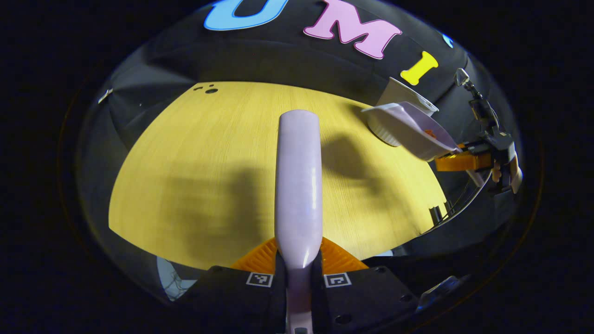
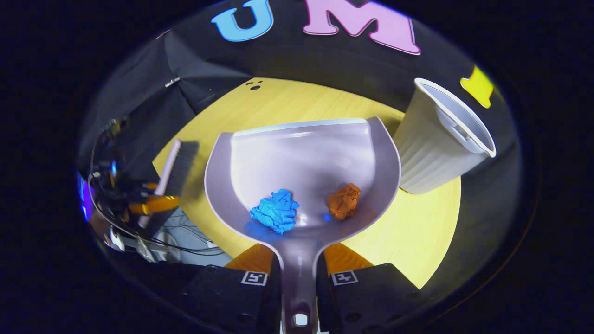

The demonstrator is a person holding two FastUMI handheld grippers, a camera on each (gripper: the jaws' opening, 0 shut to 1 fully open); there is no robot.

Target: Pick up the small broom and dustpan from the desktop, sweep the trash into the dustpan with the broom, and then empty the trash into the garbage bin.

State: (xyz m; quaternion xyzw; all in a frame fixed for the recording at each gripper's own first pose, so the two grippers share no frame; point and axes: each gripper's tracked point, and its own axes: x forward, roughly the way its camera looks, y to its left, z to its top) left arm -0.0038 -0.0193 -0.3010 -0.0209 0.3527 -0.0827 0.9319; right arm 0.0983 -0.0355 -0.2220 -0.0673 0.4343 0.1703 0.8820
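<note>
My left gripper point(image 1: 298, 260) is shut on the pale lilac broom point(image 1: 298, 176), whose back points forward above the yellow desktop point(image 1: 199, 153). My right gripper point(image 2: 297, 264) is shut on the handle of the lilac dustpan point(image 2: 306, 157), held level above the desk. A crumpled blue paper ball point(image 2: 275, 211) and an orange paper ball point(image 2: 344, 201) lie inside the pan. The white ribbed garbage bin point(image 2: 431, 144) stands just right of the pan. In the left gripper view the dustpan point(image 1: 408, 127) hangs beside the bin point(image 1: 385, 130) at the far right. In the right gripper view the broom point(image 2: 174, 169) shows its dark bristles at left.
The round desktop edge point(image 2: 431, 260) drops off to dark cloth on all sides. Cables point(image 2: 176, 236) lie on the floor below the desk at lower left. Small dark holes point(image 1: 209, 89) mark the far side of the desk.
</note>
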